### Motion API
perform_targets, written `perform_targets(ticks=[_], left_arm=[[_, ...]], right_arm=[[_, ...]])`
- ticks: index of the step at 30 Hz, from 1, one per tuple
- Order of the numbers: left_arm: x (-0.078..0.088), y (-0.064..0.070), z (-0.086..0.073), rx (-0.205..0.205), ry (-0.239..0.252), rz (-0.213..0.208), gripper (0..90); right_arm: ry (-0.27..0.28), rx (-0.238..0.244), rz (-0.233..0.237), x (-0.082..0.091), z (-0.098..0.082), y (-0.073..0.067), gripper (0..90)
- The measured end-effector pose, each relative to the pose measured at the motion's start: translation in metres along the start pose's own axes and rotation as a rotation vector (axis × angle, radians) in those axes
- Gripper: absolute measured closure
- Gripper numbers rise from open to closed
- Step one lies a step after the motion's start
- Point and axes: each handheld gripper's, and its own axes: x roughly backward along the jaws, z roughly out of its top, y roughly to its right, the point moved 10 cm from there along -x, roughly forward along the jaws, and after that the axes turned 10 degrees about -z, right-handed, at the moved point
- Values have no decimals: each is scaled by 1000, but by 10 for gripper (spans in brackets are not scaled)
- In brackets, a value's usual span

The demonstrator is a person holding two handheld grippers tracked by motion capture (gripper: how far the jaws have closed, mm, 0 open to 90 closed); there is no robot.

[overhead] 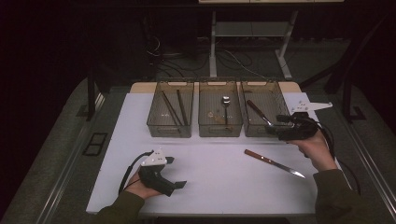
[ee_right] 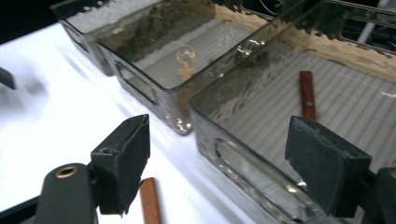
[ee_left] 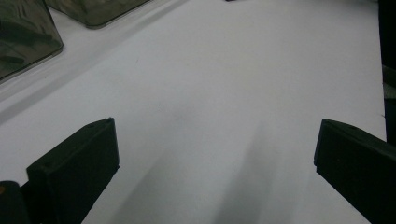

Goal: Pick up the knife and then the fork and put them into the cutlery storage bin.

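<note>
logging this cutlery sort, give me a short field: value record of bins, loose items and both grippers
left bin: two dark sticks, likely chopsticks
middle bin: spoon
right bin: wooden-handled knife
on table: second wooden-handled knife, lying loose in front of the right bin
left gripper: open, holding nothing, low over bare table
right gripper: open, nothing between the jaws, at the right bin's near wall

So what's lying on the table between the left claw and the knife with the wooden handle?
Nothing. In the high view the white table is bare from the left claw across to the knife.
</note>
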Motion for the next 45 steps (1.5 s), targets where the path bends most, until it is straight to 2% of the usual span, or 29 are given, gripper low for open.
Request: perform_targets(ticks=[6, 12, 21, 26, 28, 38, 45], left_arm=[[0, 0, 0, -3, -2, -2, 0], [0, 1, 0, -6, -5, -1, 0], [0, 2, 0, -15, -10, 4, 0], [0, 2, -1, -26, -22, 2, 0], [0, 2, -1, -25, -23, 2, 0], [0, 2, -1, -27, -27, 3, 0], [0, 1, -2, -25, -29, 4, 0]], right_arm=[[-1, 22, 13, 5, -14, -9, 221], [13, 15, 18, 8, -28, -13, 221], [-26, 23, 1, 12, -53, -15, 221], [-51, 19, 8, 12, -59, -13, 221], [-57, 32, 1, 11, -60, -12, 221], [-188, 90, 12, 7, -71, -15, 223], [-276, 159, 37, 5, -78, -22, 292]])
